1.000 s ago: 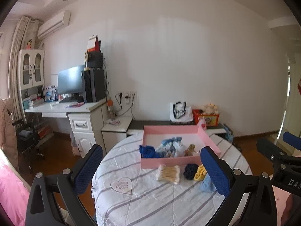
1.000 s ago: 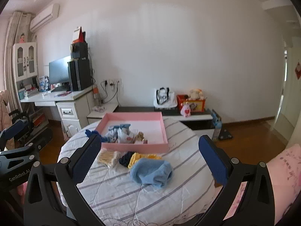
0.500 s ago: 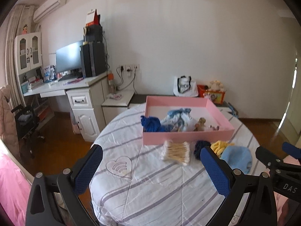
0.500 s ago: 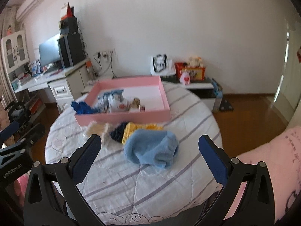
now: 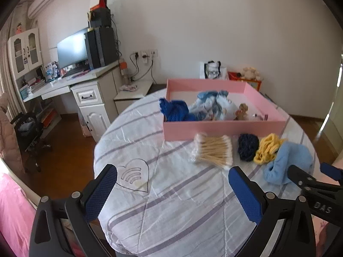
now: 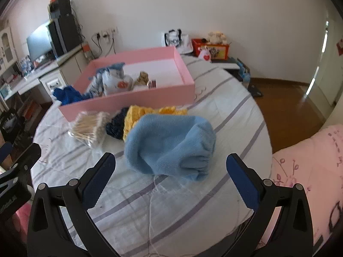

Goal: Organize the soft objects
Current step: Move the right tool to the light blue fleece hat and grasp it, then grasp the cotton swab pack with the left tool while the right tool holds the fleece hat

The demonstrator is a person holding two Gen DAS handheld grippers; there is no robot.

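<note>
A pink tray sits toward the far side of the round desk, and it already holds a dark blue knit, a pale blue bundle and a small plush toy. It looks like the collecting place for the soft things. Four items lie on the striped cloth just in front of its near wall: a pack of cotton swabs, a navy yarn piece, a yellow knit and a light blue fleece. These seem the ones left to sort.

The fleece lies nearest the person, partly over the yellow knit, so it is the likely first pick. The right gripper is lined up with it, jaws spread wide and empty, the fleece just ahead of and between the tips but not touched. The left gripper hangs over bare cloth near a printed heart, jaws equally wide, holding nothing, well apart from the swabs.
</note>
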